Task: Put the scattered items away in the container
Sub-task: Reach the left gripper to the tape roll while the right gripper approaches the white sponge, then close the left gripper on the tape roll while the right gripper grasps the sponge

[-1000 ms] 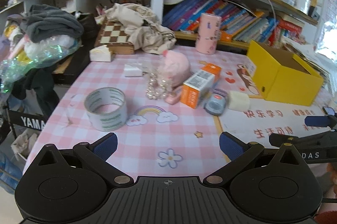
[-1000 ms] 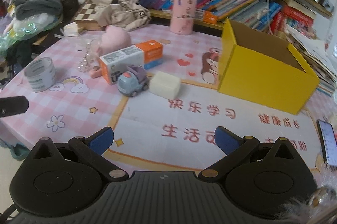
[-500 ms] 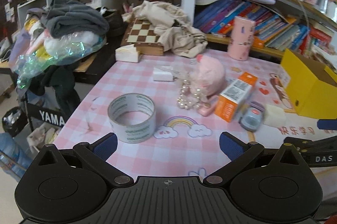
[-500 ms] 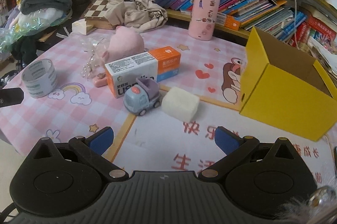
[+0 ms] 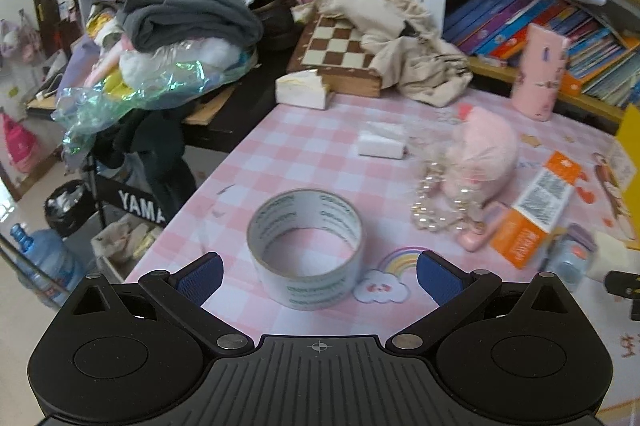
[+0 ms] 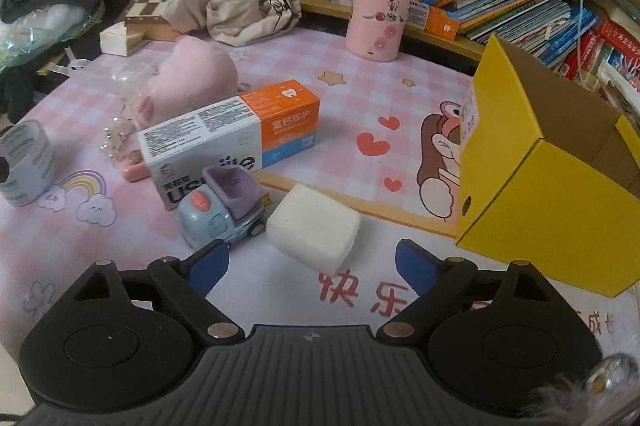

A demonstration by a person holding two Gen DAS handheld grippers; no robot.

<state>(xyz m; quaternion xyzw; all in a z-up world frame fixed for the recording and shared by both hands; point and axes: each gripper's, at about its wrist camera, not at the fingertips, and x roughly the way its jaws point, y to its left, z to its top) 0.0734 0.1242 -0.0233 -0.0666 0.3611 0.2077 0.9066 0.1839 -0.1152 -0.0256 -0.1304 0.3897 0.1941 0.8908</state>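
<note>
Left gripper jaws spread wide, nothing between the pads; roll of tape sits just ahead of the gap, near the left edge of the tabletop, lying flat with its hole facing up, apart from both fingers. Right gripper jaws apart and just been closing, pads pressing on nothing; white foam block lies just ahead of the gap, nearer the left finger, long axis running from near-right to far-left, not touched. Toy truck stands just beside the block's left end, cab pointing toward the near-left, purple bed open upward; whether truck and block touch, cannot tell. Toothpaste box lies flat right behind the truck, long axis slanting from near-left up to far-right, orange end toward the back edge. Pink plush rests behind the box's white end; bead string and a small pink clip lie at the plush's near side. Yellow box stands at the right side of the tabletop, open top up, one corner pointing toward the block, well apart from it. Pink cylinder upright near the back edge. Chessboard and beige cloth at the far-left corner.
</note>
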